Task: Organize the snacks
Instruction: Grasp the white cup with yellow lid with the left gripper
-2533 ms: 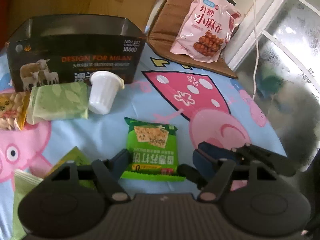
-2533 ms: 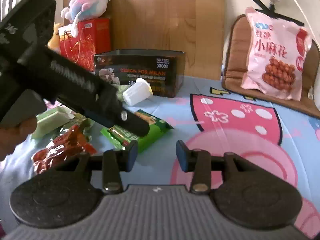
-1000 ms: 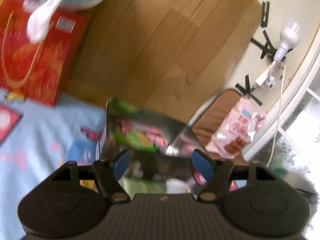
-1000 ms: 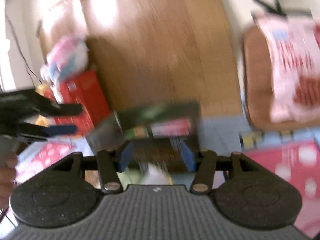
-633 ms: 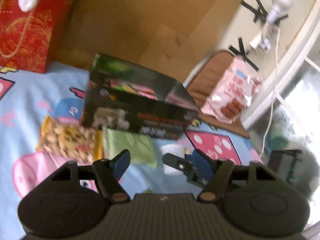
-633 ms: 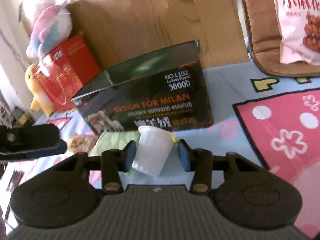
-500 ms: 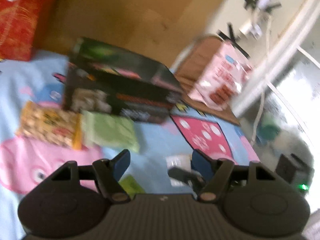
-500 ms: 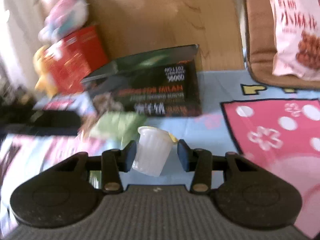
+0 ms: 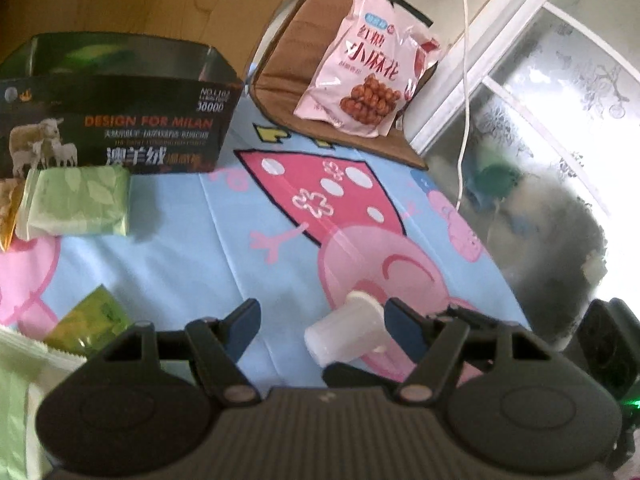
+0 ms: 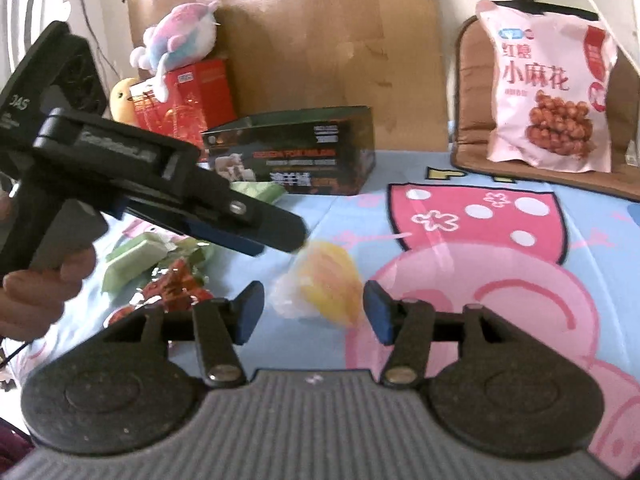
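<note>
A small white jelly cup (image 10: 320,288) with a yellow lid lies on its side on the cartoon-printed blue and pink cloth (image 9: 192,264) that covers the worktop. It sits between the two blue pads of the right gripper (image 10: 314,312), whose jaws are opening; a clear gap shows on each side of the cup in the right wrist view, so neither pad presses on it. In the left wrist view the same cup (image 9: 348,332) lies close to the right-hand pad of the left gripper (image 9: 320,322), and a black finger of the other tool reaches in beneath it. The left gripper's jaws stand moderately wide with only cloth between them, gripping nothing. From the right wrist camera the left gripper appears as a black tool (image 10: 168,200) held in a hand (image 10: 44,284), its tip hovering just above the cup. At the back of the cloth stands an open black box (image 9: 116,120) printed with sheep and orange lettering. A pale green packet (image 9: 76,204) lies just in front of the box, and more green packets (image 9: 92,320) lie near the left edge. A red packet (image 10: 172,288) lies beside the green ones. A large pink snack bag (image 9: 364,68) leans on a brown cushion (image 9: 288,60) well apart from the cup.
</note>
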